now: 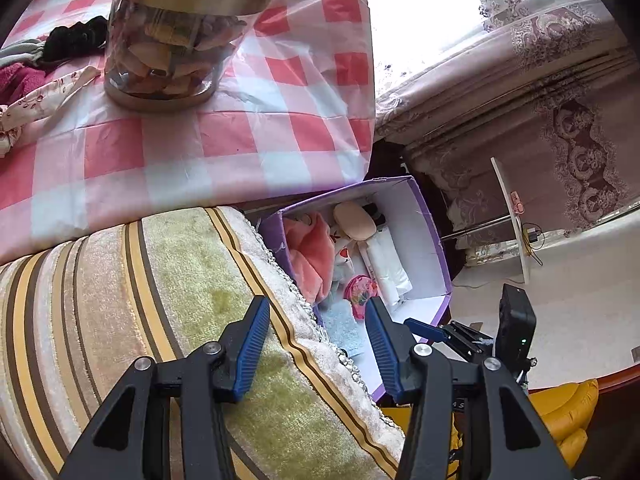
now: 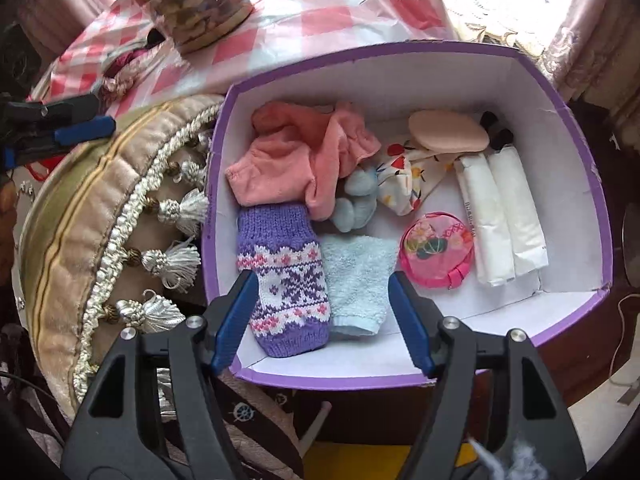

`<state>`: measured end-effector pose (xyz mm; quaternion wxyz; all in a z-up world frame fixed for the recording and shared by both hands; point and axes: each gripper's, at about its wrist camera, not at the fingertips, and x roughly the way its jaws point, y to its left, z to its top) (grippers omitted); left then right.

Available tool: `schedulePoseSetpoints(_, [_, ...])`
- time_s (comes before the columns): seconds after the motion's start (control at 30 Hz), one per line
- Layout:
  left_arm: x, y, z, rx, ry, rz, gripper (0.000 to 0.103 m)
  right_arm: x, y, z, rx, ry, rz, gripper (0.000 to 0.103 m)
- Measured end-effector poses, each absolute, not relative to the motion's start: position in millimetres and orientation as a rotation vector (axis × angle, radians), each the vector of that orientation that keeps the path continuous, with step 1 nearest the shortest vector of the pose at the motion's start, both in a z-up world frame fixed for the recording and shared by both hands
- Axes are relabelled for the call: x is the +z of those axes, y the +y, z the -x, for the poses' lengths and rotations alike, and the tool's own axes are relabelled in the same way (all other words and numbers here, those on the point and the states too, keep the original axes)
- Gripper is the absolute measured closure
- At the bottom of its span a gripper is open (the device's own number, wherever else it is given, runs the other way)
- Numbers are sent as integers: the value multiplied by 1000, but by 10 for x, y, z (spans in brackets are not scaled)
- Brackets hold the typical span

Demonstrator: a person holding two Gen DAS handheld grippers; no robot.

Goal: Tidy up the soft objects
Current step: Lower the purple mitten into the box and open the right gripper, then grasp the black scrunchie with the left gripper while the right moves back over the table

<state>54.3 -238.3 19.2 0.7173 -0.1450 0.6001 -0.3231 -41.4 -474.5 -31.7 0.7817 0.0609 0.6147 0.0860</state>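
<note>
The right gripper is held above the near end of a purple box with its jaws released, nothing pressed between them. Left of the jaws, outside the box, a striped cushion with white tassels is seen, and beyond it the blue tip of the left gripper, cut off by the frame edge. Just inside the left jaw a purple knitted sock lies flat on the box floor, its long axis running away from the jaws, the cuff end nearest them; whether it touches the left pad cannot be told. Beside it, between the jaws, a light blue towel lies along the same line. Beyond these a pink fleece garment is crumpled, partly covering a pale blue plush toy. Right of the right jaw a round pink pouch and two white packets are laid, the packets pointing away from the jaws. In the left wrist view the left gripper is held with jaws apart and empty over the cushion; the box shows beyond the right jaw, its near corner hidden. On the desk, covered in checked cloth, a glass jar stands far beyond the jaws, its contents hard to make out.
</note>
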Motion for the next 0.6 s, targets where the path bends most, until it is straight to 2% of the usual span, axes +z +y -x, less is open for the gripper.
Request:
schedulePoseSetpoints(0.43, [288, -1641, -780, -580, 1210, 415, 52, -1303, -4351, -245, 355, 1696, 106, 31])
schedulePoseSetpoints(0.53, [281, -1407, -826, -530, 1177, 420, 52, -1463, -4348, -306, 311, 1728, 144, 24])
schedulePoseSetpoints(0.6, [273, -1251, -836, -501, 1156, 418, 52, -1527, -4348, -322, 301, 1741, 134, 23])
